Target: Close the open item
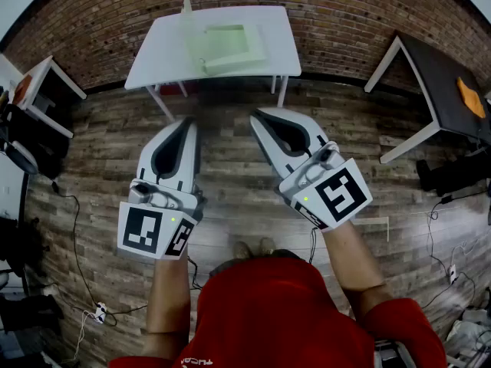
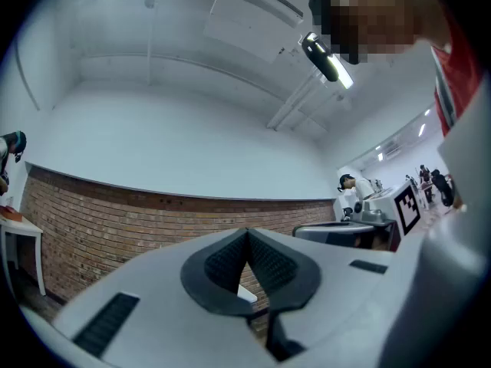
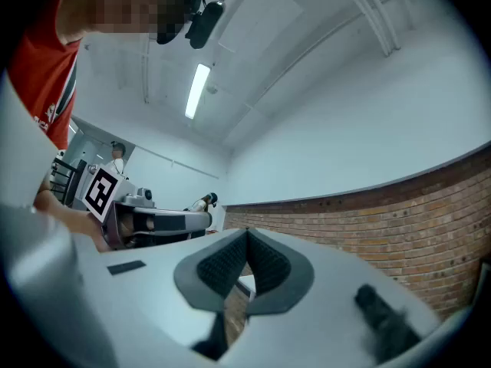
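On a small white table [image 1: 157, 56] by the brick wall lies the open item [image 1: 226, 46], a flat pale case with a light green inside; which part is its lid I cannot tell. Both grippers hang over the wooden floor, well short of that table and pointing toward it. My left gripper [image 1: 190, 123] is shut with nothing in it, and my right gripper [image 1: 259, 116] is shut and empty as well. In the left gripper view the left gripper [image 2: 247, 233] has its pads [image 2: 268, 263] meeting. In the right gripper view the right gripper [image 3: 247, 234] is likewise shut.
A dark table [image 1: 433, 67] with an orange thing [image 1: 470, 96] on it stands at the right. Another white table [image 1: 47, 83] and dark gear fill the left side. Cables [image 1: 80, 213] trail over the floor. The brick wall [image 1: 345, 14] runs behind the tables.
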`<state>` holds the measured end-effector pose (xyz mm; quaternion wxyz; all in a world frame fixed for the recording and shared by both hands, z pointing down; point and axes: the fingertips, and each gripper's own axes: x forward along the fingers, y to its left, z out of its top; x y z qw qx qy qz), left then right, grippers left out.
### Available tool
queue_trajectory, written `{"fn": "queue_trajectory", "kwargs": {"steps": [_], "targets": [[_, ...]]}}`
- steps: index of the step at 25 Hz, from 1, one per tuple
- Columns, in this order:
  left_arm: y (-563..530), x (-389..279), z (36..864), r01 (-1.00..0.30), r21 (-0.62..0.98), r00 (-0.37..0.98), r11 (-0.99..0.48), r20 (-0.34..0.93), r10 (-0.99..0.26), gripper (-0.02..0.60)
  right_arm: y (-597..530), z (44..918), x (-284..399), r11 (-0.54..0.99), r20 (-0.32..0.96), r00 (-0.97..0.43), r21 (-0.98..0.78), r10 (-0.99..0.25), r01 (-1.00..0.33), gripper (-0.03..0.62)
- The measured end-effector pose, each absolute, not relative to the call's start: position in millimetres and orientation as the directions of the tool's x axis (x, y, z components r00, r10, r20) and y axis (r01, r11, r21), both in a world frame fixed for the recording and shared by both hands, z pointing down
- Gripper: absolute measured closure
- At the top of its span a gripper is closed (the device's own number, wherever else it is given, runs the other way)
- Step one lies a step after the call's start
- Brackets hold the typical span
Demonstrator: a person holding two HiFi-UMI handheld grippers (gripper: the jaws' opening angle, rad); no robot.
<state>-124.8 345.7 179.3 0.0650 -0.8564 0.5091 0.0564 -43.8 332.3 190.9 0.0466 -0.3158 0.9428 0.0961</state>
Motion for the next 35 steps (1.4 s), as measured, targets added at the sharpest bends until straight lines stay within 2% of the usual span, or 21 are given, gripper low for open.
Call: {"fn": "queue_trajectory", "kwargs": {"steps": [16, 35], "targets": [[327, -122, 193, -0.873, -0.033, 0.487, -0.487, -0.132, -0.864, 0.571, 316, 200, -34, 0.786, -0.148, -0.788, 0.083, -0.598, -0.612, 0.563], [301, -88, 204, -0.912, -0.04, 0.41, -0.409, -0.123, -0.904, 0.571, 279, 213, 30, 0.793, -0.145, -0.793, 0.074, -0.591, -0.605, 0.563]]}}
